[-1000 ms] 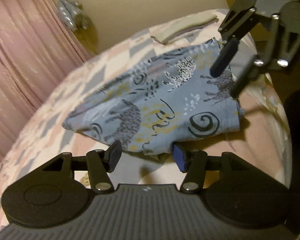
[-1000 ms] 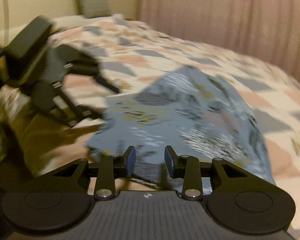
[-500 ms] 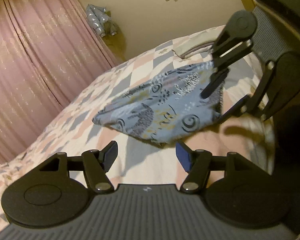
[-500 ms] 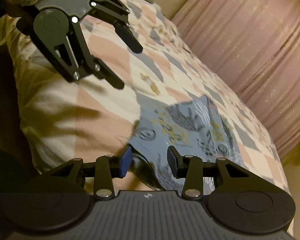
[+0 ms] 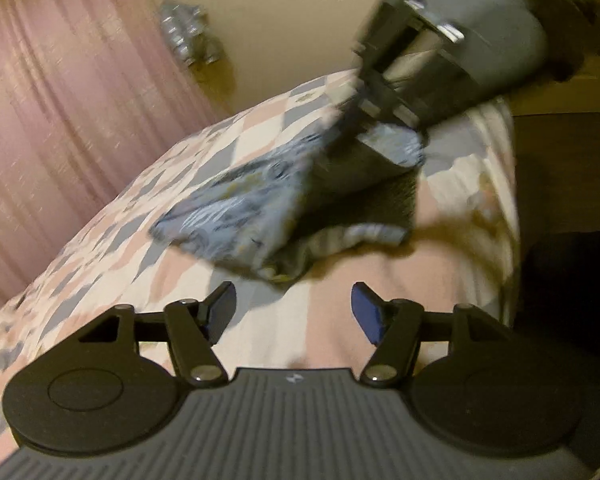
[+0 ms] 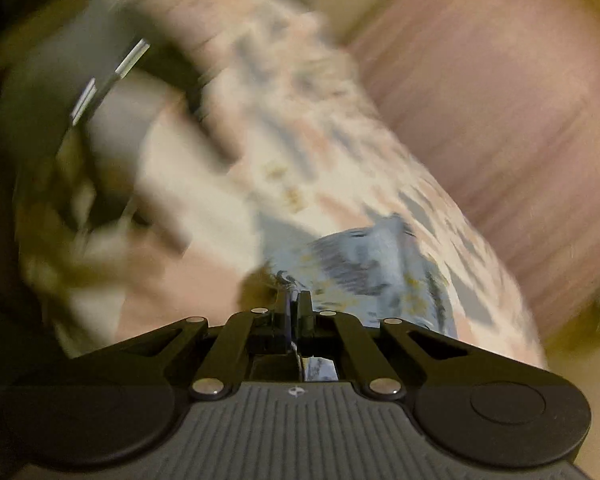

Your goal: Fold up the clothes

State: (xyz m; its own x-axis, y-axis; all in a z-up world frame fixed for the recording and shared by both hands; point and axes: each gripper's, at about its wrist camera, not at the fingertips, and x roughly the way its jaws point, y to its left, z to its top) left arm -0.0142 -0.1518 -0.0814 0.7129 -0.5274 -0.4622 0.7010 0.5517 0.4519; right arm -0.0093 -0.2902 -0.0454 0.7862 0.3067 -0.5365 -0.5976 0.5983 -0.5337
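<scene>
A blue garment (image 5: 236,216) printed with animals and spirals lies bunched on the bed, its right side pulled up off the quilt. My right gripper (image 6: 294,300) is shut on the garment's (image 6: 372,268) near edge, and a strip of cloth shows between the fingers. In the left wrist view that right gripper (image 5: 352,132) is a blurred grey shape holding up the raised corner. My left gripper (image 5: 293,296) hangs over bare quilt short of the garment. Its jaws are closing with nothing between them. The right wrist view shows it as a grey blur (image 6: 112,92) at upper left.
A patchwork quilt (image 5: 140,216) in pink, grey and white covers the bed. Pink curtains (image 5: 60,100) hang along the far side. The bed's edge (image 5: 508,200) drops off at the right, dark beyond it. Something silvery (image 5: 188,40) hangs on the wall.
The right gripper has shut on the garment's edge and rolled, lifting that side so the flat cloth bunches up. The left gripper has drawn back from the garment.
</scene>
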